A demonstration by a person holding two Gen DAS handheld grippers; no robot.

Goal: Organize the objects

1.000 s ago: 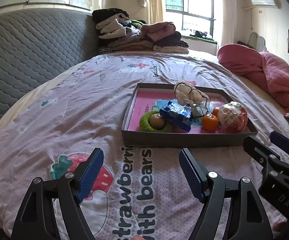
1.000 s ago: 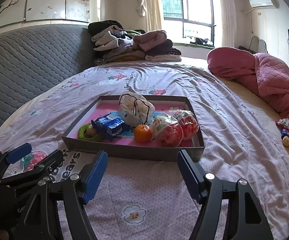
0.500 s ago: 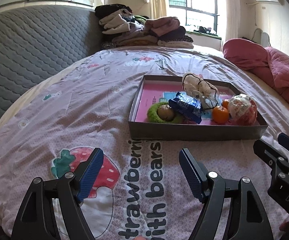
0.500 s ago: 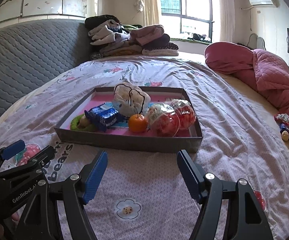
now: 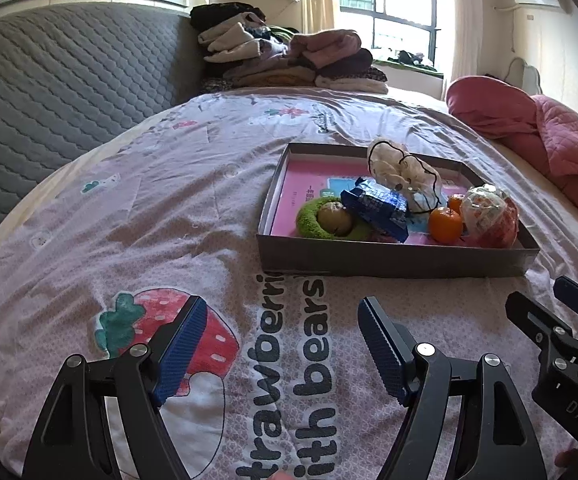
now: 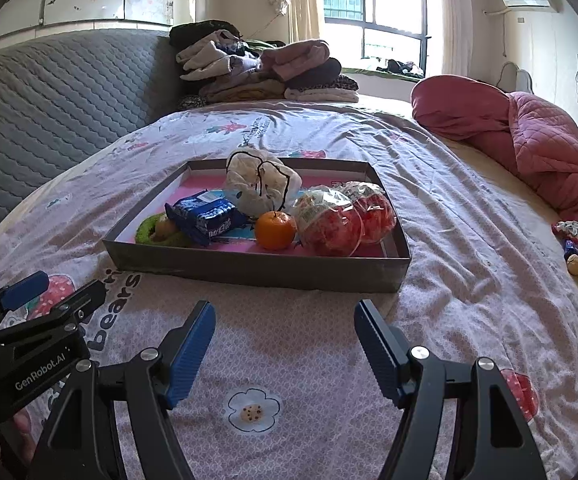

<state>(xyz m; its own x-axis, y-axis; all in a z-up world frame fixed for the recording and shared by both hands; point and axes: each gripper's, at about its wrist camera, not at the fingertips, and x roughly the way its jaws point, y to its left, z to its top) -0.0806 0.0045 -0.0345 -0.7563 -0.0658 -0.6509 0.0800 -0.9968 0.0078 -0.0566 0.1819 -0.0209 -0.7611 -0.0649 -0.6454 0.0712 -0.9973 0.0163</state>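
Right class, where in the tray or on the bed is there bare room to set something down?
The tray's far-left pink floor, behind the green ring, is bare. The bedspread left of the tray is free, and so is the strip between the tray and both open grippers. The tray's right half is crowded.

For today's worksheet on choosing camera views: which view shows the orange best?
The right wrist view: the orange sits near the middle, whole and unblocked, by the tray's front wall. In the left wrist view the orange lies further right, its lower edge cut by the tray wall and crowded by a wrapped red ball.
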